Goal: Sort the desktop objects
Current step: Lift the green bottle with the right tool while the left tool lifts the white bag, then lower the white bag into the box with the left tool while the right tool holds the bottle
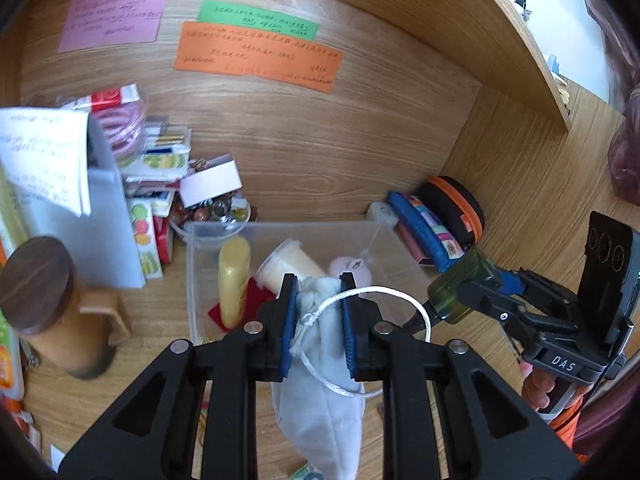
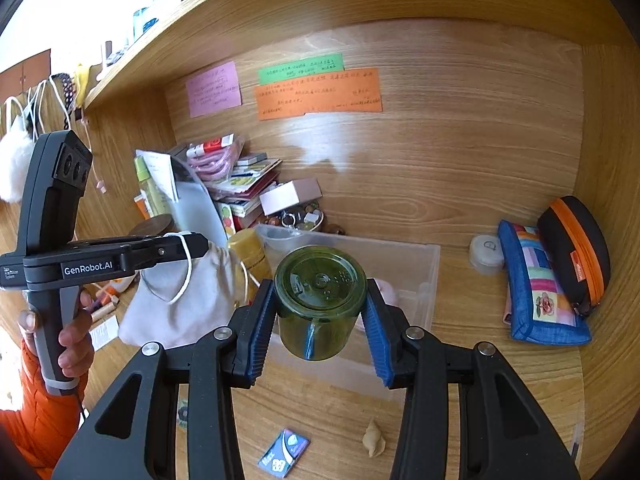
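My left gripper (image 1: 319,284) is shut on a grey drawstring pouch (image 1: 320,392) with a white cord, held above the near edge of a clear plastic bin (image 1: 192,280). The bin holds a yellow bottle (image 1: 233,280), a cream cup (image 1: 286,268) and a pink puff (image 1: 352,268). My right gripper (image 2: 320,292) is shut on a green translucent jar (image 2: 320,300), held over the bin (image 2: 420,276). In the left wrist view the jar (image 1: 464,292) is right of the bin. The pouch (image 2: 180,304) also shows in the right wrist view.
A pile of cards, packets and a white box (image 1: 160,168) stands left of the bin, with a wood-lidded canister (image 1: 48,304). A blue patchwork pouch (image 2: 540,288), an orange-zip case (image 2: 576,248) and a white round tin (image 2: 486,254) lie at the right. A shell (image 2: 373,438) and a small card (image 2: 284,454) lie near.
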